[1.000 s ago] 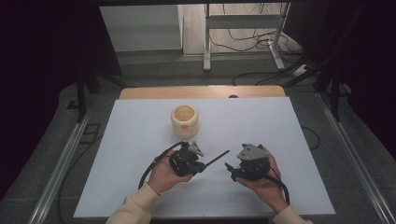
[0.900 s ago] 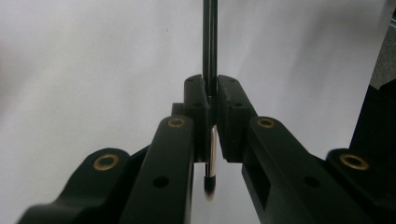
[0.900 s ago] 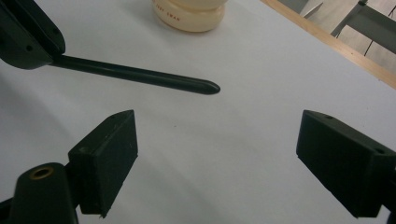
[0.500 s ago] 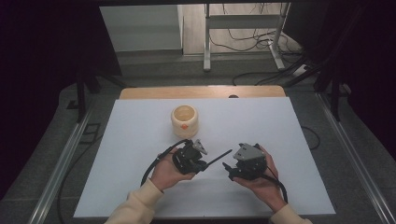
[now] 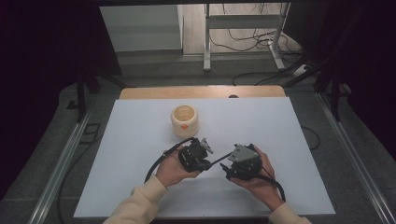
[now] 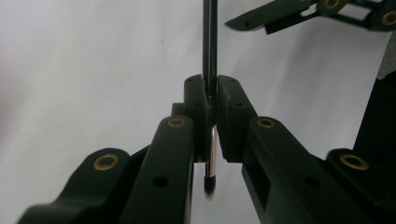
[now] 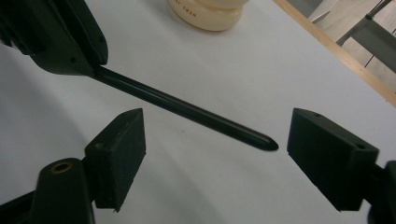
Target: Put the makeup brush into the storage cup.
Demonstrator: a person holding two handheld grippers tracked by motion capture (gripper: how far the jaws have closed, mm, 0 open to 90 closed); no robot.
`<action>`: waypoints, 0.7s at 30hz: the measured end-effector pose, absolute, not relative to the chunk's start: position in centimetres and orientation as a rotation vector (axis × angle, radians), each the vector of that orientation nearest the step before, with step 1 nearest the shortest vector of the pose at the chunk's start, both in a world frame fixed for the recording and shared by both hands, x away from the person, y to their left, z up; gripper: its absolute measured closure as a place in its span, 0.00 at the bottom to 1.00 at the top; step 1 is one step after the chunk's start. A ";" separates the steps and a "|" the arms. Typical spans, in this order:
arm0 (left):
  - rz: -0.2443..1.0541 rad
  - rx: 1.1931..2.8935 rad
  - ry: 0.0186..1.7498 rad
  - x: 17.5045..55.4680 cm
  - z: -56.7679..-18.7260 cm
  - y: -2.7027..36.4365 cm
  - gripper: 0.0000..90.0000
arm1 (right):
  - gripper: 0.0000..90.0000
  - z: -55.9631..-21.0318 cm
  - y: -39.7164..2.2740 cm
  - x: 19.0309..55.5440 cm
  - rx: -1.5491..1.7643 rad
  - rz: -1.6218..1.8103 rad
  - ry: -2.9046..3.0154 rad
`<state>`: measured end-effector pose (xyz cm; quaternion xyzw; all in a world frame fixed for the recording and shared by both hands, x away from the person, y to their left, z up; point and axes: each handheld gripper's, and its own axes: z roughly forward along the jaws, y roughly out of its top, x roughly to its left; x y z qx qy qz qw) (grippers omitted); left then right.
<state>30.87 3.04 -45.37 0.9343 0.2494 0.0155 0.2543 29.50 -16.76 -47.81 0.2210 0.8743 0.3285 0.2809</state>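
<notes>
The left gripper is clamping a thin black brush by its metal collar, holding it level over the table so the right gripper, jaws wide but just closing, can take its handle.

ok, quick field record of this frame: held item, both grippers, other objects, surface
held item: thin black brush, handle end free, bristle end behind the pads
left gripper: shut on the brush near its metal ferrule
right gripper: open, jaws have just been closing a little; brush handle tip lies between them, pads not touching it
other objects: cream jar, upright, beyond the grippers
surface: white table
</notes>
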 end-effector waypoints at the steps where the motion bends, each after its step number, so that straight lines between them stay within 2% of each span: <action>1: 0.035 2.546 0.676 30.9 -45.4 2.9 0.93 | 0.24 -47.8 -16.7 29.5 0.578 0.873 2.343; 9: 0.016 2.558 0.657 31.3 -45.4 2.5 0.93 | 0.39 -48.2 -16.3 29.4 0.490 0.845 2.373; 16: 0.001 2.548 0.653 31.2 -45.2 2.3 0.93 | 0.62 -48.7 -16.0 29.0 0.390 0.788 2.413; 21: 0.009 2.512 0.645 31.3 -44.8 3.0 0.92 | 0.74 -48.8 -16.0 29.0 0.340 0.770 2.445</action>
